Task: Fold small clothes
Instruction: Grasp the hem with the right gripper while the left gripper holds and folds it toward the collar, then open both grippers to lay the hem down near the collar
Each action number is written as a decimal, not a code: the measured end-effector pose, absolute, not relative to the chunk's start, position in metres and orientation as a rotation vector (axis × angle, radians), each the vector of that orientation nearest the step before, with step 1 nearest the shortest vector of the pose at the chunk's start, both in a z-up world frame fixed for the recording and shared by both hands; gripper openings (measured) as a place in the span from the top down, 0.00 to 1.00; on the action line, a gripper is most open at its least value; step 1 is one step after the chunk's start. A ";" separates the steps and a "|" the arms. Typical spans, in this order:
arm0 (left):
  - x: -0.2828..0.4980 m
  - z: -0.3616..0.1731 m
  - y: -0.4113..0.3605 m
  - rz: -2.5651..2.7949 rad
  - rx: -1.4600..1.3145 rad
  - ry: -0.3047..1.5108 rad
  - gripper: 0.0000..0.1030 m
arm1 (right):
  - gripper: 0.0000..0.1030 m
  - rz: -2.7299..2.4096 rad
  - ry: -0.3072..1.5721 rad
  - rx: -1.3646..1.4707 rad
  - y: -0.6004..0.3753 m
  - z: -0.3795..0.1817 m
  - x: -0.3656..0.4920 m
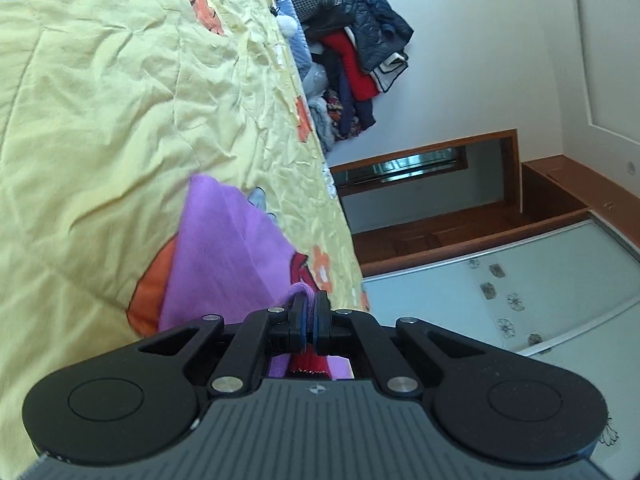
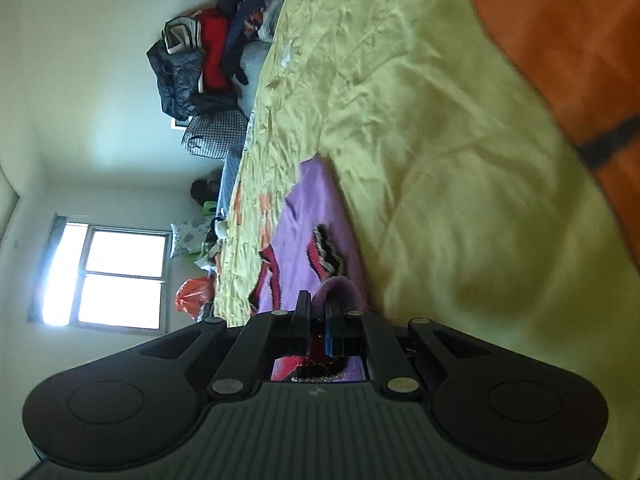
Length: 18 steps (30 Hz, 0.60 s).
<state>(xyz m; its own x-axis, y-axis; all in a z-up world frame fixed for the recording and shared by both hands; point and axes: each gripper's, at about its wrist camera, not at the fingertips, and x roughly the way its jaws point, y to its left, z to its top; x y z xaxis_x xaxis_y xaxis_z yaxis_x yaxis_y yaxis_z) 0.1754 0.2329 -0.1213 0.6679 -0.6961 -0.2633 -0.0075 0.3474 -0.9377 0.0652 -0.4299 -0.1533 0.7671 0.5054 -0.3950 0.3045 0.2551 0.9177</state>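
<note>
Left wrist view: left gripper pinched purple garment edge between pressed-together jaws; cloth stretched ahead of claw, over yellow quilt. Clothes pile far beyond, against wall.
Right wrist view: right gripper clamped on purple garment fold, red-striped trim just ahead; yellow quilt beneath, window off to claw's left.

Home bedrm: quilted bed, clothes pile (wardrobe too).
</note>
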 end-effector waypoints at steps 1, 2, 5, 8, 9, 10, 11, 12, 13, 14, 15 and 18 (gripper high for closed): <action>0.179 -0.123 0.233 -0.501 -1.145 0.736 0.99 | 0.93 0.157 0.746 1.335 -0.430 -0.153 0.070; 0.184 -0.125 0.233 -0.503 -1.152 0.741 0.99 | 0.93 0.168 0.753 1.339 -0.430 -0.153 0.075; 0.197 -0.129 0.229 -0.482 -1.144 0.754 0.99 | 0.93 0.174 0.788 1.328 -0.436 -0.154 0.092; 0.205 -0.130 0.229 -0.461 -1.134 0.750 0.99 | 0.93 0.177 0.814 1.326 -0.440 -0.156 0.106; 0.208 -0.130 0.231 -0.457 -1.139 0.742 1.00 | 0.93 0.171 0.813 1.316 -0.441 -0.155 0.110; 0.211 -0.131 0.234 -0.451 -1.149 0.729 1.00 | 0.93 0.169 0.816 1.313 -0.444 -0.153 0.114; 0.213 -0.131 0.238 -0.441 -1.156 0.717 1.00 | 0.93 0.178 0.818 1.315 -0.445 -0.152 0.119; 0.216 -0.132 0.242 -0.433 -1.165 0.710 1.00 | 0.93 0.180 0.812 1.305 -0.445 -0.150 0.121; 0.219 -0.133 0.246 -0.427 -1.171 0.710 1.00 | 0.93 0.177 0.811 1.282 -0.445 -0.148 0.123; 0.222 -0.134 0.248 -0.418 -1.164 0.714 1.00 | 0.93 0.176 0.821 1.260 -0.444 -0.147 0.127; 0.224 -0.134 0.249 -0.429 -1.159 0.715 1.00 | 0.91 0.197 0.818 1.236 -0.442 -0.146 0.131; 0.227 -0.128 0.242 -0.519 -1.096 0.771 1.00 | 0.74 0.249 0.908 0.964 -0.426 -0.124 0.145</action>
